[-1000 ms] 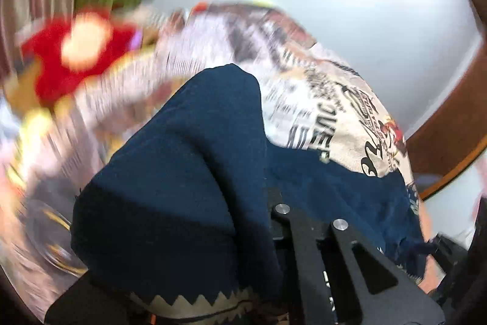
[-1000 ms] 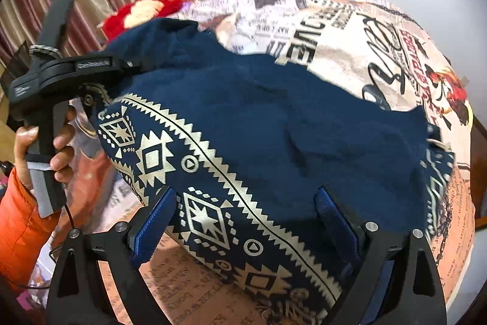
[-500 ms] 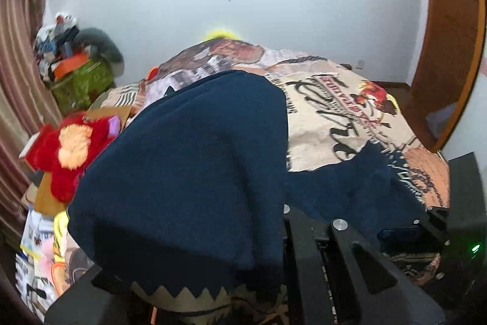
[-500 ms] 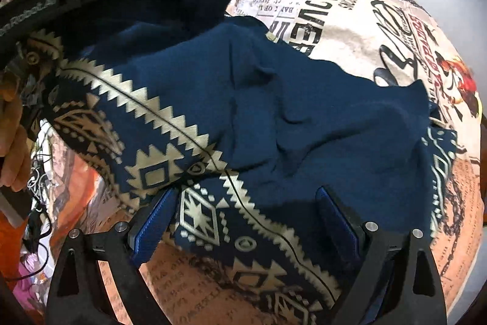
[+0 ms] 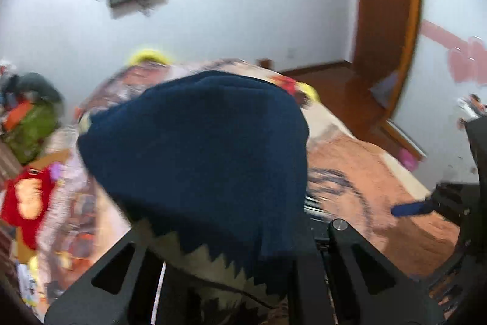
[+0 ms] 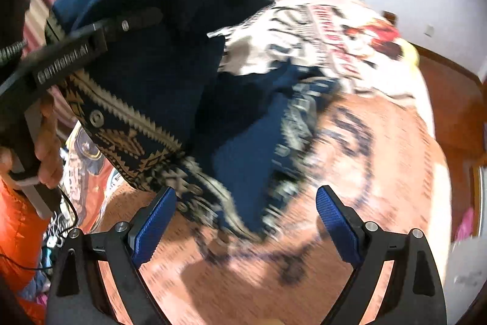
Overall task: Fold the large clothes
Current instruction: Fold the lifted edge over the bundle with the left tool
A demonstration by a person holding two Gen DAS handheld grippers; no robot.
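Navy garment (image 5: 207, 148) hangs above the printed bedspread (image 6: 350, 148), pinched in our left gripper (image 5: 304, 233), hiding its fingertips. Right gripper (image 6: 243, 221) gapes empty over the bedspread; motion blur smears the pattern.

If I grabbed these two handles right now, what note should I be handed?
Left tongs: shut on the navy patterned garment, holding one edge lifted above the bed.
Right tongs: open, empty, over bare bedspread just short of the garment's lower edge.
Garment: part raised and draped over the left tongs, the rest trailing on the printed bedspread.
Done: one edge picked up.
Left: probably take a second edge with the right tongs, lay it over, flatten, finish the folds.
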